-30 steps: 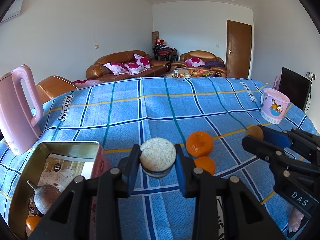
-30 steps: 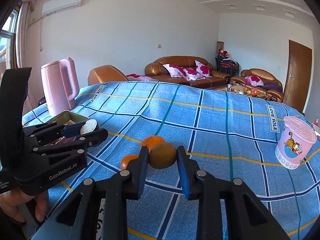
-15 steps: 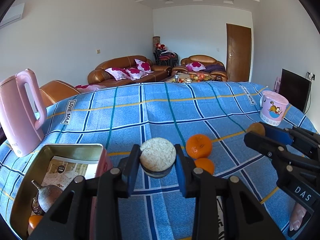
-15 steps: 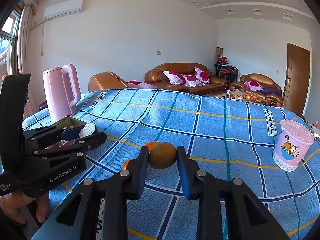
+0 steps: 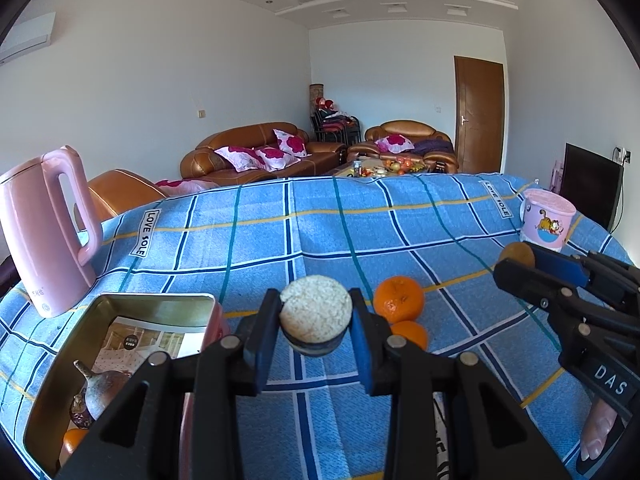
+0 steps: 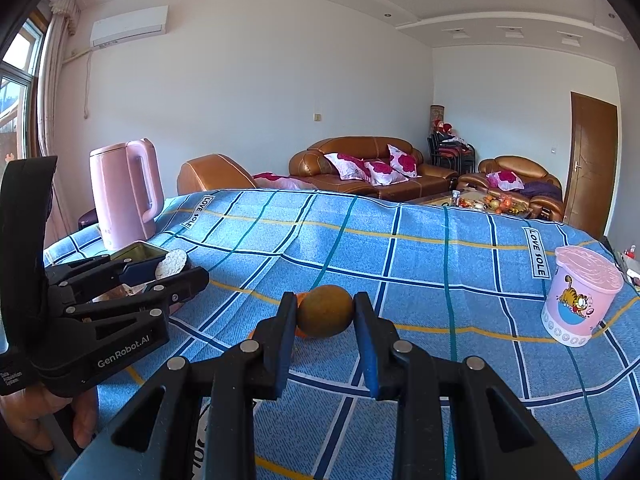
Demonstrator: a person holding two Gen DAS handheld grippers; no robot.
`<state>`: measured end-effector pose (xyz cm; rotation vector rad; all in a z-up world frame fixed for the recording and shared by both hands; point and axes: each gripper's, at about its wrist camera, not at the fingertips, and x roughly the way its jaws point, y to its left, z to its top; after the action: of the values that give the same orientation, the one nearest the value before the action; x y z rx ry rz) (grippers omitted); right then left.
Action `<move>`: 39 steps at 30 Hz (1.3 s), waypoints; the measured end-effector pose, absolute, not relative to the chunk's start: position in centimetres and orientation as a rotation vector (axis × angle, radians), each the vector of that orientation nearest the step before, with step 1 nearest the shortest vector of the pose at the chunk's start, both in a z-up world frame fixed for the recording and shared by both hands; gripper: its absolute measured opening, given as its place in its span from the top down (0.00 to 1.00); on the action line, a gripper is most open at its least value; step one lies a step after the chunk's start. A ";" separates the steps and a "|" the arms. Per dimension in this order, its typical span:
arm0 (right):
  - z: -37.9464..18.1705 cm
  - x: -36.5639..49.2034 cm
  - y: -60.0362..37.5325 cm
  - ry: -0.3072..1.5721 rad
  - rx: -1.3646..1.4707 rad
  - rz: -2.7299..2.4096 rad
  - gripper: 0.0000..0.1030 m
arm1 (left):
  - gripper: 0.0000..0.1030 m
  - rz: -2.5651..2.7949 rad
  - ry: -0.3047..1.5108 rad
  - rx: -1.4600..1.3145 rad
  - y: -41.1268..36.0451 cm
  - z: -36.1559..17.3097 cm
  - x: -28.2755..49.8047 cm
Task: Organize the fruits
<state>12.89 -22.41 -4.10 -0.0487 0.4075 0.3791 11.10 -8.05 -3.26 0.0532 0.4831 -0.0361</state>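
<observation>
Blue checked tablecloth [image 5: 360,232]: broad bare stretch across the middle and far side, open to a gripper from above or from the near edge.

Left side crowded: tall pink plastic kettle [image 5: 44,232] stands at the far-left edge, with the open rectangular metal tin [image 5: 160,304] just in front of it; the tin already holds a dark round fruit with a stem [image 5: 96,392] and an orange piece in its near corner.

Near centre: two orange mandarins [image 5: 399,298] lie touching each other on the cloth.

Right edge: pink lidded cartoon cup [image 6: 580,300] stands alone, well apart from the mandarins.
</observation>
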 end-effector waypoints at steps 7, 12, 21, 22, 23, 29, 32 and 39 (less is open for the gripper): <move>-3.8 12.3 -22.6 0.370 -0.045 0.381 0.70 | 0.66 -0.029 0.460 0.055 -8.1 -3.1 10.6; -3.7 11.9 -22.8 0.348 -0.041 0.382 0.70 | 0.66 -0.021 0.436 0.053 -8.0 -2.9 10.1; -3.4 11.0 -23.1 0.298 -0.041 0.379 0.70 | 0.66 -0.005 0.396 0.064 -8.1 -2.6 9.1; -3.4 10.9 -23.1 0.294 -0.041 0.378 0.70 | 0.66 -0.004 0.393 0.064 -8.1 -2.6 9.1; -3.4 10.9 -23.1 0.290 -0.040 0.378 0.70 | 0.66 -0.004 0.392 0.064 -8.0 -2.6 9.0; -3.4 10.9 -23.2 0.293 -0.039 0.388 0.70 | 0.66 0.000 0.392 0.068 -7.9 -2.5 8.6; -3.3 10.9 -23.0 0.302 -0.040 0.398 0.70 | 0.66 0.000 0.384 0.075 -7.9 -2.5 8.2; -3.5 10.9 -21.3 0.337 -0.050 0.437 0.70 | 0.66 -0.003 0.392 0.084 -6.7 -2.4 7.0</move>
<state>10.90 -21.25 -3.49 -0.0499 0.3365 0.4366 7.04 -6.69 -2.44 0.0838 0.3922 -0.0031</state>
